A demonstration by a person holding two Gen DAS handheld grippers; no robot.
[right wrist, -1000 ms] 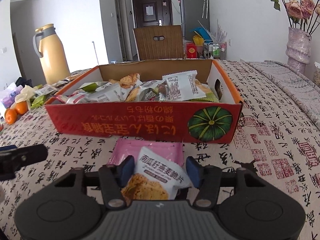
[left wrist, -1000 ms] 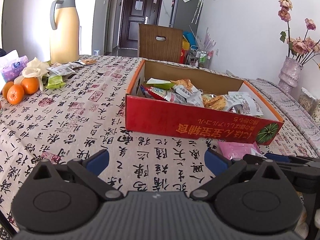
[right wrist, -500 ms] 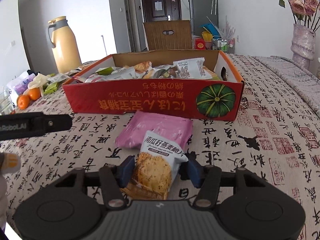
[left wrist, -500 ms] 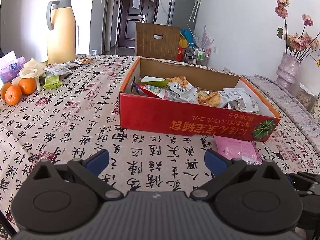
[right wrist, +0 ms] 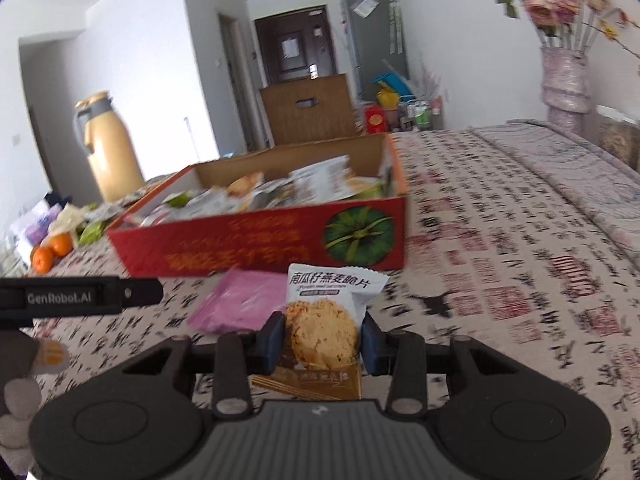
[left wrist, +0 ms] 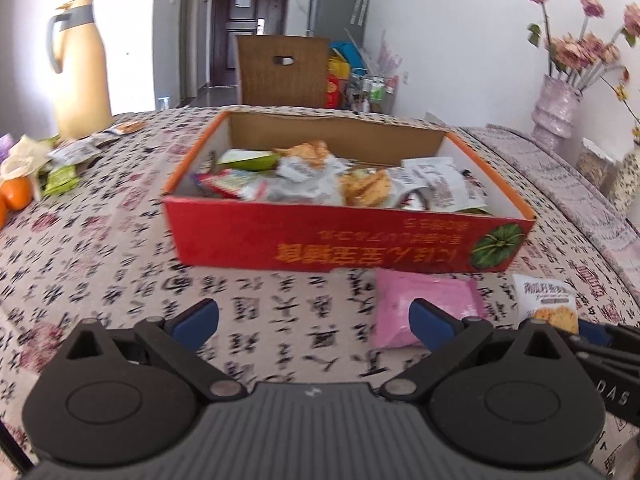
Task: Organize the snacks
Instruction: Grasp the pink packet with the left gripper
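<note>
A red cardboard box (left wrist: 348,242) (right wrist: 256,248) with several snack packets in it stands on the patterned tablecloth. My right gripper (right wrist: 322,340) is shut on a white oat-crisp packet (right wrist: 324,320), held above the table in front of the box; the packet also shows in the left wrist view (left wrist: 546,300). A pink packet (left wrist: 420,304) (right wrist: 244,300) lies flat on the cloth just before the box. My left gripper (left wrist: 314,316) is open and empty, above the cloth left of the pink packet.
A yellow thermos jug (left wrist: 82,72) stands at the far left, with loose packets (left wrist: 76,156) and oranges (left wrist: 18,192) near it. A vase of dried roses (left wrist: 556,108) stands at the right. A wooden chair (left wrist: 284,72) is behind the table.
My right gripper has lifted the oat-crisp packet off the pink packet and drawn back to the right. My left gripper has shifted slightly; the box looks closer to centre.
</note>
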